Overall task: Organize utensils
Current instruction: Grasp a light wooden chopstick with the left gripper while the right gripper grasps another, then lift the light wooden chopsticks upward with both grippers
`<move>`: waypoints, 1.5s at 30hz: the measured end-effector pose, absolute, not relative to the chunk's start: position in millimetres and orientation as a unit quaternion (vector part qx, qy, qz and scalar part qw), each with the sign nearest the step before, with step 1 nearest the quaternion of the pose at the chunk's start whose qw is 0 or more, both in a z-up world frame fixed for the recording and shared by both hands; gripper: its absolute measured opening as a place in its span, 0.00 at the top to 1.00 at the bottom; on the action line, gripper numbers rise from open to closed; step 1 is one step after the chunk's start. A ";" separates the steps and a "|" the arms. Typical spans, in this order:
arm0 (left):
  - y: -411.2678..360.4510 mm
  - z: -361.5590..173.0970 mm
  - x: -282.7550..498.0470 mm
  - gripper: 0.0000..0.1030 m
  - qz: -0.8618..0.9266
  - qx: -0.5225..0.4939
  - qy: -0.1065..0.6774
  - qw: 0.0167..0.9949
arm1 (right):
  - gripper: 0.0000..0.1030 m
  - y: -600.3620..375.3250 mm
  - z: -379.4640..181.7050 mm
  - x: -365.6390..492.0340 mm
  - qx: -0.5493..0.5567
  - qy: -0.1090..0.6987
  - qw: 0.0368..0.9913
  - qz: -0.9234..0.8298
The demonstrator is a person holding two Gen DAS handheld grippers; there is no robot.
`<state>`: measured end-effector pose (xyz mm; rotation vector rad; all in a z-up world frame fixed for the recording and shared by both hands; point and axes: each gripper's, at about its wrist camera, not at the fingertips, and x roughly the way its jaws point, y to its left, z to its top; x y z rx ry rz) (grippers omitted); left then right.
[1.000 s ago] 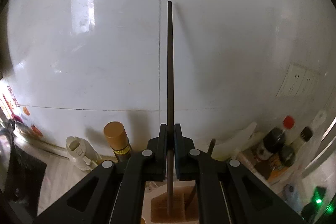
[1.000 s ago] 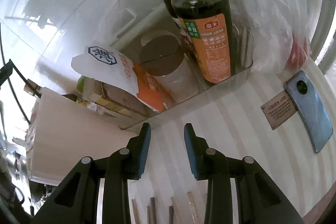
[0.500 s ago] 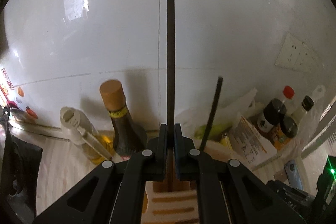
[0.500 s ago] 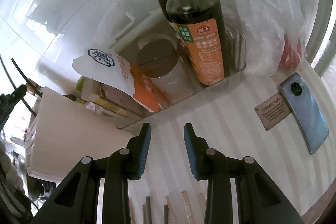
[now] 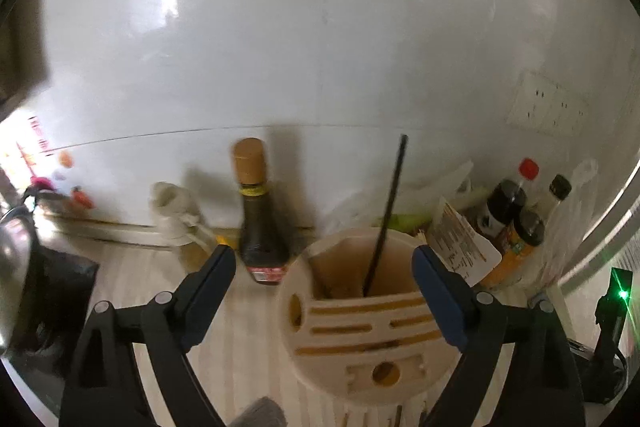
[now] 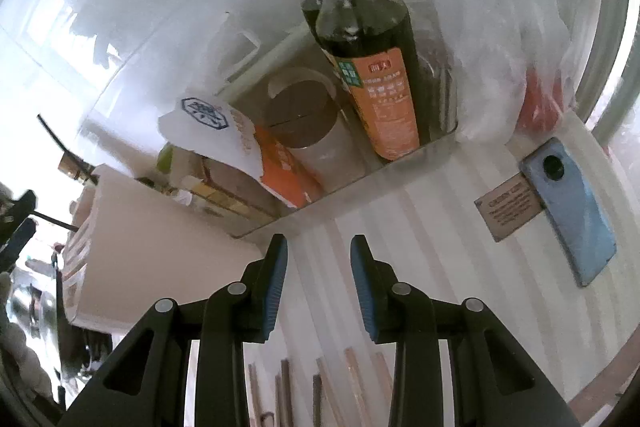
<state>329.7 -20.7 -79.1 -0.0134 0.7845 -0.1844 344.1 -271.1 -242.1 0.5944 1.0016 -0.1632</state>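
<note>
Left wrist view: my left gripper (image 5: 324, 267) stands wide, its jaws having just been opening, and nothing is pressed between the pads; the holder (image 5: 362, 311) sits in the gap, with its rim just ahead and below. A dark chopstick (image 5: 386, 211) stands in the holder's open compartment, leaning slightly right, its upper end rising above the rim and pointing away from me toward the wall. I judge that drop finished, so this hand has nothing left to do at the holder except back off. The move to come turns on the loose chopsticks (image 6: 328, 391), and those belong to the other hand. In the right wrist view they lie on the striped surface (image 6: 460, 267) directly beneath and slightly behind my right gripper (image 6: 319, 283), their long axes running roughly parallel with its fingers, ends pointing forward toward the bottle tray (image 6: 360, 179). That gripper is partly open and grips nothing. It is plainly the nearer hand to them; the left one is over at the holder, which shows at the left edge of the right view. To pick one I would have to pull the right gripper back and down, then probably turn it across the stick so the pads close on its width.
</note>
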 end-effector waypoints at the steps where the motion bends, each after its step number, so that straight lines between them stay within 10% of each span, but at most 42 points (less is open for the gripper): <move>1: -17.1 -78.9 323.8 0.12 -0.085 -0.006 0.385 0.919 | 0.66 -270.7 -239.5 341.8 0.278 0.475 0.831 -0.077; 17: -10.0 -248.5 215.0 0.03 -0.038 0.087 0.571 0.815 | 0.57 -215.8 -326.4 264.7 0.142 0.661 0.734 -0.061; 28: -42.1 -308.0 192.2 0.51 -0.093 0.142 0.625 0.762 | 0.70 -207.9 -356.9 243.4 0.096 0.678 0.724 -0.089; 32: -48.9 -305.3 192.9 0.94 -0.098 0.126 0.632 0.758 | 0.92 -200.5 -355.3 236.7 0.081 0.674 0.729 -0.088; 45: -9.7 -306.6 207.9 0.94 -0.053 0.056 0.653 0.753 | 0.93 -228.3 -364.2 235.7 0.153 0.712 0.682 -0.067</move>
